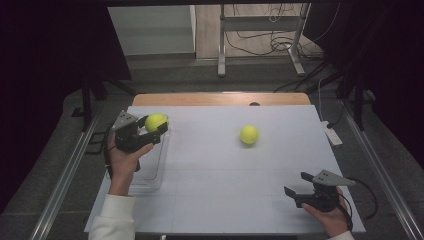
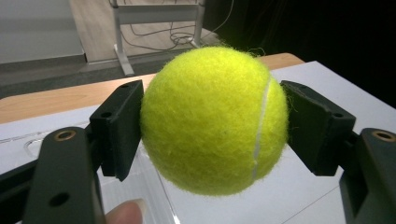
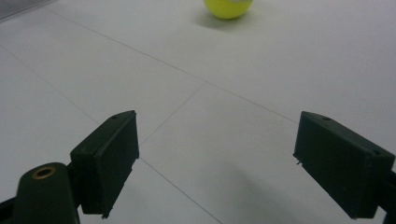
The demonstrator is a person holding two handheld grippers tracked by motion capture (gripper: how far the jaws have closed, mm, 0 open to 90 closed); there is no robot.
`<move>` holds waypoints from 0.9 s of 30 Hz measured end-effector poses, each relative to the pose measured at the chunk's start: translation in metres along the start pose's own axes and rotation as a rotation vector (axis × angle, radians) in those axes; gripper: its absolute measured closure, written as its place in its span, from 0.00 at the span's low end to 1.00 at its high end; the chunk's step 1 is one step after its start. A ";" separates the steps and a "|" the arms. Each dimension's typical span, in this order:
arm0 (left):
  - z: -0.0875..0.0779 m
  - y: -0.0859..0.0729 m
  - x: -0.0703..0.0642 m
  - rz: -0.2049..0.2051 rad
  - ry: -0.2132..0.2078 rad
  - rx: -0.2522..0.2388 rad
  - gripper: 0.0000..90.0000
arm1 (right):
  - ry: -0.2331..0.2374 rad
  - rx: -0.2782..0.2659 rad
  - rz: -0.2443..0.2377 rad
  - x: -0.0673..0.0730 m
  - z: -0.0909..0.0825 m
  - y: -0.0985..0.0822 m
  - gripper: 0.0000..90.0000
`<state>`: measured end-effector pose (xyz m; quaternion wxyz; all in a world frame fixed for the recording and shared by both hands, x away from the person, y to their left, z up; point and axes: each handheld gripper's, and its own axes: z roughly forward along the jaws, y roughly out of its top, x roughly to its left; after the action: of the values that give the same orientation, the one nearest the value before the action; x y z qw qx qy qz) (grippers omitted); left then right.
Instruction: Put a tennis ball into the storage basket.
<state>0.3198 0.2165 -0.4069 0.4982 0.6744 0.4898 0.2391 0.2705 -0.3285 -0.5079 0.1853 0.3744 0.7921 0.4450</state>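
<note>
My left gripper (image 1: 151,127) is shut on a yellow-green tennis ball (image 1: 155,121), held above the far end of a clear plastic tray (image 1: 150,181) at the table's left. In the left gripper view the ball (image 2: 212,119) sits squeezed between both black pads (image 2: 122,126). A second tennis ball (image 1: 249,134) lies loose on the white table surface, right of centre. My right gripper (image 1: 298,186) rests low near the front right corner, its jaws wide apart with nothing between them. In the right gripper view that loose ball (image 3: 228,7) shows at the top edge, far ahead of the fingertips.
The white mat (image 1: 225,200) covers the table, with a wooden strip (image 1: 220,99) at the far edge. A white power strip (image 1: 332,133) lies off the right side. Metal frame legs (image 1: 221,45) and cables stand on the floor beyond.
</note>
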 end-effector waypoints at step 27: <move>0.015 -0.007 0.033 -0.040 0.112 0.083 0.29 | 0.005 -0.003 -0.005 0.002 -0.001 0.001 0.15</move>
<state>0.3426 0.2400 -0.4249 0.4465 0.6699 0.5398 0.2459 0.2688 -0.3271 -0.5069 0.1852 0.3710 0.7929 0.4465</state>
